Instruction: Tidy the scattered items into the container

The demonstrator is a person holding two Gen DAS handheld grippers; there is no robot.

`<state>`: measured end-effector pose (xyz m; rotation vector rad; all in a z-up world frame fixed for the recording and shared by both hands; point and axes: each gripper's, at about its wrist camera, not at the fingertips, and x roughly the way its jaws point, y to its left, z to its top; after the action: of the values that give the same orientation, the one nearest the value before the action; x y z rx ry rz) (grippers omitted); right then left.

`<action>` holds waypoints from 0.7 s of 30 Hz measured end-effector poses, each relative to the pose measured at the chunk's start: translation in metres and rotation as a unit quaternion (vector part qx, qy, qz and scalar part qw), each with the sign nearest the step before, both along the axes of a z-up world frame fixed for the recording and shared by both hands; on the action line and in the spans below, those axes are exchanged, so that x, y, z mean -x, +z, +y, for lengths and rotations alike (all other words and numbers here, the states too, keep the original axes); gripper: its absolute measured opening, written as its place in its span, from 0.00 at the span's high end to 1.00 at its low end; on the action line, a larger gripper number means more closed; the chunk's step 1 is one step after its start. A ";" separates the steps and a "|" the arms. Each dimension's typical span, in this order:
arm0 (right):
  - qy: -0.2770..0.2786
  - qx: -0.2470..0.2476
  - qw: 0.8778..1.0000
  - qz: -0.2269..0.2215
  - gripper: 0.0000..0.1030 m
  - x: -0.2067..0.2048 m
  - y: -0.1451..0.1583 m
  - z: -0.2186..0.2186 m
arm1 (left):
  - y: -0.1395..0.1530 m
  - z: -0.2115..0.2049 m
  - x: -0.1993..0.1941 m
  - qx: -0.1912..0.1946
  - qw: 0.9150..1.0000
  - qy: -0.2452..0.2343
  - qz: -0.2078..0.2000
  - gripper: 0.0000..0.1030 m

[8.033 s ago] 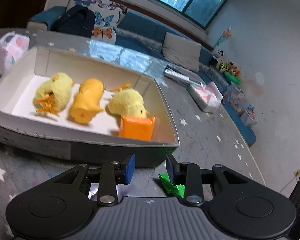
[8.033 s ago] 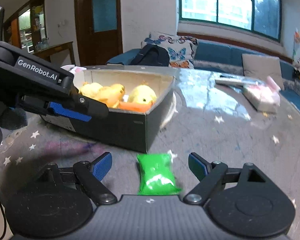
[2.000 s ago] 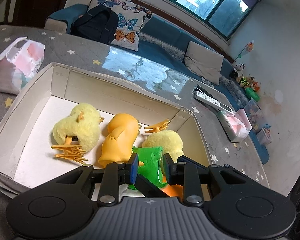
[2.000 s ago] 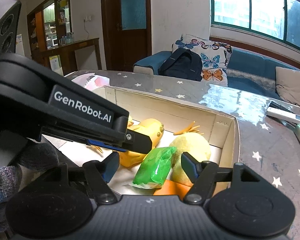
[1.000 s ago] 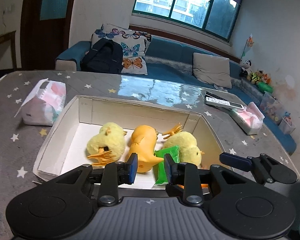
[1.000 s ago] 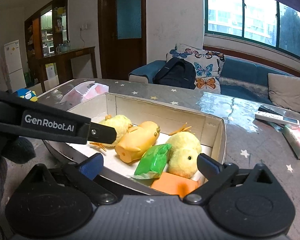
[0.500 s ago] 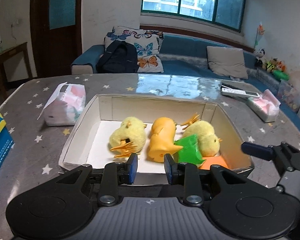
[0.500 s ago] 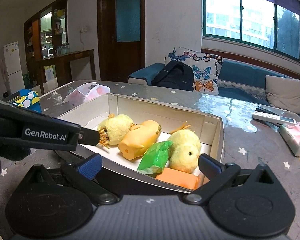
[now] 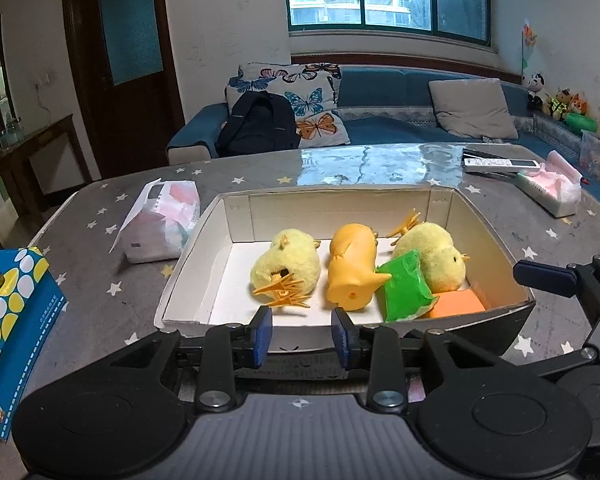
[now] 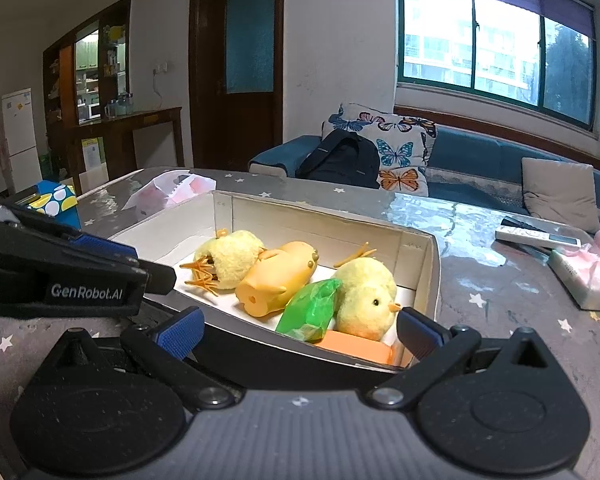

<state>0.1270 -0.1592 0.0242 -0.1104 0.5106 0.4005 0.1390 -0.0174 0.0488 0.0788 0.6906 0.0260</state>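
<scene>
A cardboard box (image 9: 236,216) (image 10: 420,256) stands on the grey star-patterned table. In it lie two yellow plush chicks (image 9: 286,266) (image 9: 440,254), an orange plush toy (image 9: 350,268) (image 10: 278,278), a green packet (image 9: 404,286) (image 10: 310,310) and an orange block (image 9: 456,304) (image 10: 356,346). My left gripper (image 9: 302,338) is open and empty, just in front of the box's near wall. My right gripper (image 10: 300,332) is wide open and empty, at the box's near right corner. It also shows at the right edge of the left wrist view (image 9: 548,278).
A pink-and-white tissue pack (image 9: 160,220) lies left of the box. A blue dotted box (image 9: 10,320) sits at the table's left edge. A remote (image 9: 500,164) and another tissue pack (image 9: 552,188) lie at the far right. A sofa stands behind the table.
Both grippers have drawn back from the box and the view has levelled. The green packet, held by my left gripper two seconds ago, lies released in the box.
</scene>
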 end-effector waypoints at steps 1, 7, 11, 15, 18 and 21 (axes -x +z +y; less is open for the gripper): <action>-0.001 -0.002 1.000 0.001 0.00 0.001 0.000 0.000 | 0.000 -0.001 0.001 -0.003 1.000 -0.001 -0.001 0.66; -0.008 -0.013 1.000 -0.001 0.00 0.007 0.000 -0.003 | -0.001 0.000 0.006 -0.002 1.000 0.004 0.002 0.66; -0.009 -0.020 1.000 0.003 0.00 0.010 0.000 -0.004 | -0.001 -0.003 0.010 -0.003 1.000 0.006 0.001 0.66; -0.010 -0.019 1.000 0.001 0.00 0.014 0.000 -0.002 | -0.002 -0.003 0.014 -0.001 1.000 0.010 0.002 0.68; -0.009 -0.020 1.000 0.002 0.00 0.017 0.000 -0.003 | -0.002 -0.003 0.016 0.001 1.000 0.012 0.005 0.68; -0.009 -0.023 1.000 0.004 0.00 0.020 -0.001 -0.003 | -0.004 -0.002 0.018 0.001 1.000 0.015 0.007 0.68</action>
<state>0.1072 -0.1626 0.0227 -0.0603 0.5101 0.3946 0.1214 -0.0195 0.0450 0.0662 0.7062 0.0542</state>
